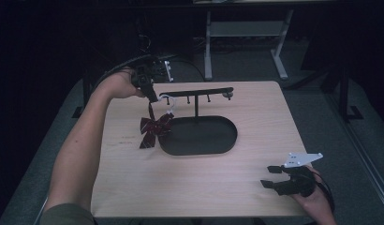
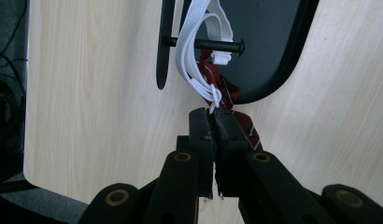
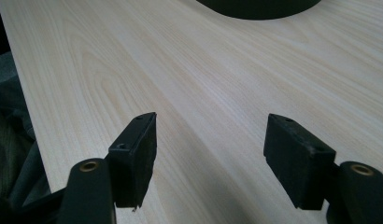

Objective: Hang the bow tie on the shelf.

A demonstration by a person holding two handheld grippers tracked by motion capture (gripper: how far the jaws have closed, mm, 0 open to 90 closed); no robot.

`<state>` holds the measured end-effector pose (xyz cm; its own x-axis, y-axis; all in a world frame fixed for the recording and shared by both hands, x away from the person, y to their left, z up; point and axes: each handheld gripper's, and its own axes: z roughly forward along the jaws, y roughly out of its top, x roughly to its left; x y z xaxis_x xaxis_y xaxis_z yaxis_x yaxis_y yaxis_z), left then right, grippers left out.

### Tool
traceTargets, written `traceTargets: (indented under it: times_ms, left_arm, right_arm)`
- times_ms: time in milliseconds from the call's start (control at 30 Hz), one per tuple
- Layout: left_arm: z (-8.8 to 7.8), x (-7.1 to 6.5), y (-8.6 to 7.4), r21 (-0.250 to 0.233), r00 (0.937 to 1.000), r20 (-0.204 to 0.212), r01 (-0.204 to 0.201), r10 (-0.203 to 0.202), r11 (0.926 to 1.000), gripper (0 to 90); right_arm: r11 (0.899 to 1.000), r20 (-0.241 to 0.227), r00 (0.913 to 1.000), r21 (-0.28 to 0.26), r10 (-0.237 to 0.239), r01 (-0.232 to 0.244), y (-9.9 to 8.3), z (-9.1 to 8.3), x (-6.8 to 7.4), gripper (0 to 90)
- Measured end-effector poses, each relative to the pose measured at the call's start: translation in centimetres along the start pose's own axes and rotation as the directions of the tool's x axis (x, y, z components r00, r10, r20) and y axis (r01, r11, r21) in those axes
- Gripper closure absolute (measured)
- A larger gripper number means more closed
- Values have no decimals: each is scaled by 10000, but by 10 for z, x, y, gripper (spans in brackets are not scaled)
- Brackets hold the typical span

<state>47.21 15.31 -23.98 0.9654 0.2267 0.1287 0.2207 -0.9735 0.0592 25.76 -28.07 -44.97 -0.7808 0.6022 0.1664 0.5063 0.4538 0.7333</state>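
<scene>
At the desk's (image 1: 204, 187) far left, the left claw (image 2: 213, 114) is pinching the white elastic strap (image 2: 194, 56) of a maroon bow tie (image 1: 155, 127), looped over a peg (image 2: 203, 44) of the black stand (image 1: 197, 91). Near the front right edge, the right claw (image 3: 210, 154) rests spread wide.

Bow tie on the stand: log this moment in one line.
left hand-held gripper: shut on white strap | strap: looped over stand peg | bow tie: hanging beside tray | right hand-held gripper: open, over table

place: looks like a lab or office room
clues: pale wood table (image 1: 199, 187), grey carpet floor (image 1: 321, 108), metal-legged desk (image 1: 246, 33) behind, dark surroundings
</scene>
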Motion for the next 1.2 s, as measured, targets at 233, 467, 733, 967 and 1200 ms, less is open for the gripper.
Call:
traceTargets:
  times_ms: [233, 467, 733, 967, 1200]
  left_arm:
    - [4, 1, 2, 23, 10000, 33, -25, 25, 10000, 869]
    - [6, 2, 4, 92, 10000, 6, -42, 42, 9999, 866]
    - [10, 3, 5, 173, 10000, -2, 63, -63, 9998, 855]
    - [12, 4, 5, 144, 10000, -20, 54, -54, 9999, 855]
    - [10, 1, 4, 186, 9999, 46, 93, -94, 9998, 832]
  right_arm:
    - [10000, 0, 10000, 13, 1, -1, 0, 0, 0, 342]
    - [10000, 5, 10000, 9, -3, 3, 0, -1, 1, 342]
    - [10000, 9, 10000, 23, 5, -5, 0, -1, 1, 342]
    - [10000, 24, 10000, 21, -11, 11, -1, -1, 0, 342]
    - [10000, -5, 10000, 39, 9, -9, 0, -1, 1, 342]
